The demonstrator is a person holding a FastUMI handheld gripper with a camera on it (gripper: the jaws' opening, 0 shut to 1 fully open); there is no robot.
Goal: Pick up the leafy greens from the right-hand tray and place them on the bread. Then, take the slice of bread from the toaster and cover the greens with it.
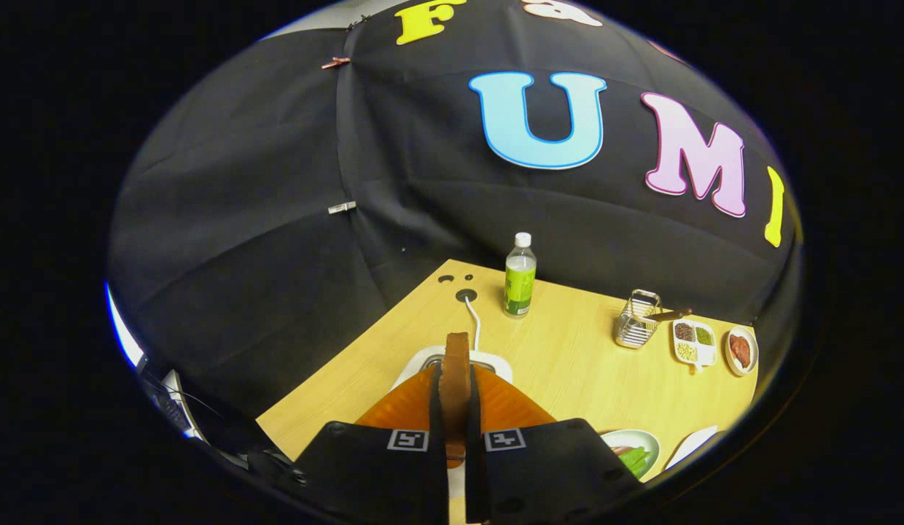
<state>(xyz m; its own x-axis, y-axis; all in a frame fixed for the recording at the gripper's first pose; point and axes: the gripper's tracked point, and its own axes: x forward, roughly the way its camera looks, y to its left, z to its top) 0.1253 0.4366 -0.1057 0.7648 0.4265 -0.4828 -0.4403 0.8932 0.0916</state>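
- Your tongs are pinched down narrow, both fingers pressing on the slice of bread, which stands upright on edge between them with its top crust poking up past the tips.
- Right under and just ahead of the fingers you've got the white toaster; the bread sits above its slot, and I can't tell if the bottom edge is clear of it. Its white cord runs back to a round hole in the tabletop.
- Off to the right of the fingers, close in, there's a light green plate with the leafy greens on it, and a white plate edge just beside that.
- The tabletop is pale wood, set into a corner of the black cloth booth wall.
- Farther back: a green-labelled bottle near the cord hole, then a wire basket, a white divided tray with little fillings, and a small dish with something reddish, all well apart from your tongs.
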